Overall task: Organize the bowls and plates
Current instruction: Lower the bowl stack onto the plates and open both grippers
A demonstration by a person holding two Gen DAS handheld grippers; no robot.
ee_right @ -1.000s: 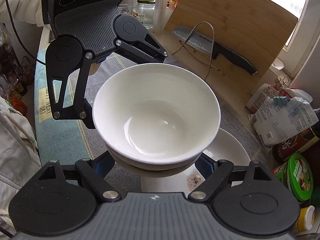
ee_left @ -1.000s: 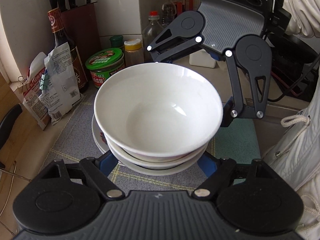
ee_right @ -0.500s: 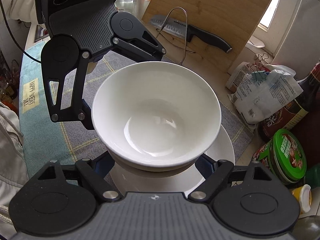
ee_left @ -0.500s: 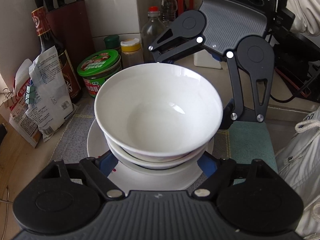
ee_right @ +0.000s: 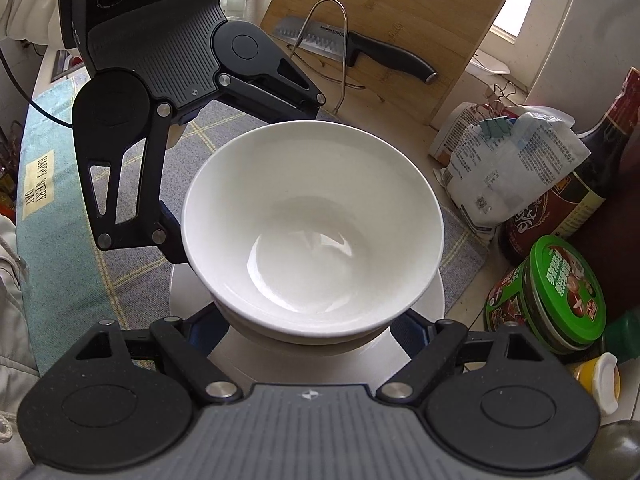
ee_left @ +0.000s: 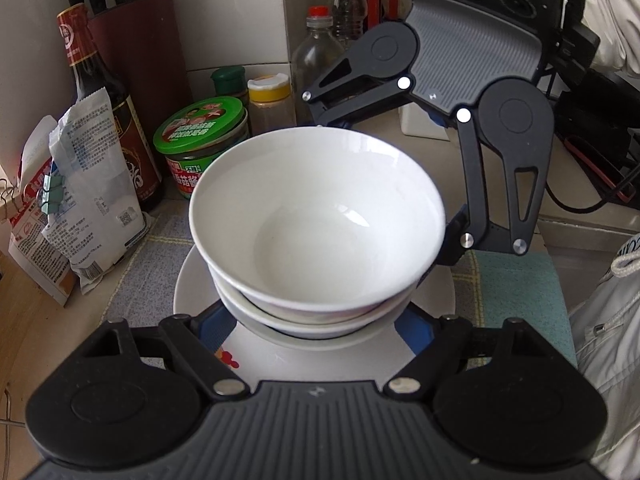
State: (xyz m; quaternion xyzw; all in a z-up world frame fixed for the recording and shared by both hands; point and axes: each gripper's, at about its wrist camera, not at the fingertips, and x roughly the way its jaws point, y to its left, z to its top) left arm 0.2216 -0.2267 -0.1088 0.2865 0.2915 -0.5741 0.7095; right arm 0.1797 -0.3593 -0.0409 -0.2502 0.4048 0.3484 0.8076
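Bowls [ee_left: 316, 216] nested, w/ both grippers round stack, above plate [ee_left: 320, 356]

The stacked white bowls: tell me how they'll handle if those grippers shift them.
The stacked bowls look like glazed ceramic, so probably slippery against the left gripper and right gripper, and breakable. Nested loosely over the plate, the top bowl may slide or tip if tilted. Likely heavy for their size.

Left of the white ceramic bowl [ee_right: 312, 220], a cream label [ee_right: 37, 185] on the teal cloth mat [ee_right: 60, 240] reads "HAPPY EVERY DAY", while behind the bowl the steel blade of the black-handled kitchen knife [ee_right: 320, 38] against the wooden cutting board [ee_right: 400, 20] bears the brand "SUPOR".
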